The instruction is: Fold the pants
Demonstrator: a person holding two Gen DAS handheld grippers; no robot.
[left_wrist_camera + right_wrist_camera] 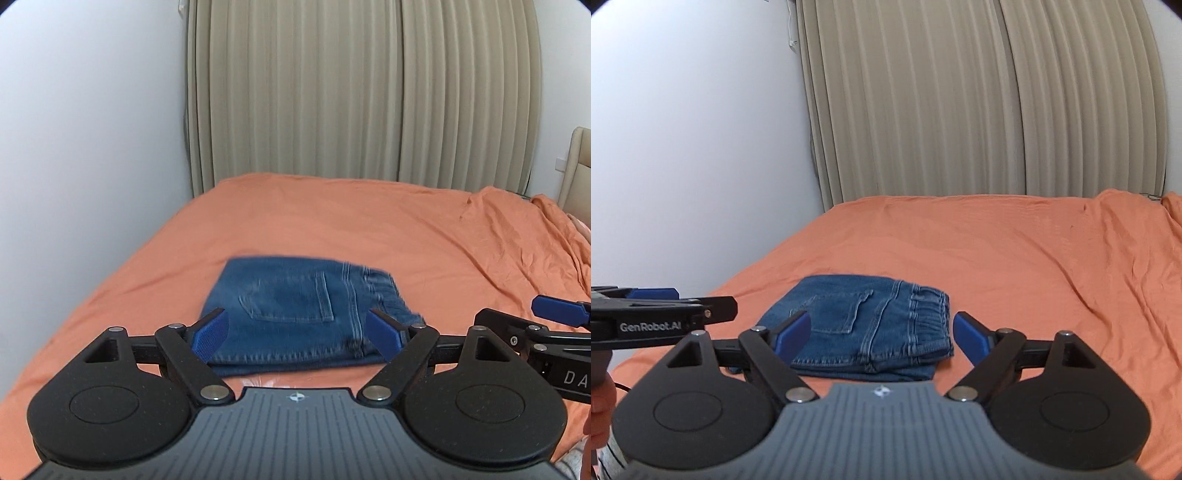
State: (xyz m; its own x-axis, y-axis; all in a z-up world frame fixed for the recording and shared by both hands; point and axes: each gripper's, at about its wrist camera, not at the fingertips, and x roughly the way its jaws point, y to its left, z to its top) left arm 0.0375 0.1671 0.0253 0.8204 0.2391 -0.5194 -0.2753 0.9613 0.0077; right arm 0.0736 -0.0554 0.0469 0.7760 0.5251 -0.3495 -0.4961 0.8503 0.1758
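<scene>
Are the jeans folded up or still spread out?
Folded. The jeans lie as a compact stacked rectangle on the orange sheet, layered edges showing at the front.

The left gripper (297,334) and right gripper (881,338) match: black linkage arms with silver pivot screws, blue ribbed pads (209,338), round black discs and a ribbed grey body with a small compass mark. White "GenRobot.AI" lettering shows at left of the right view; skin at lower left.
</scene>
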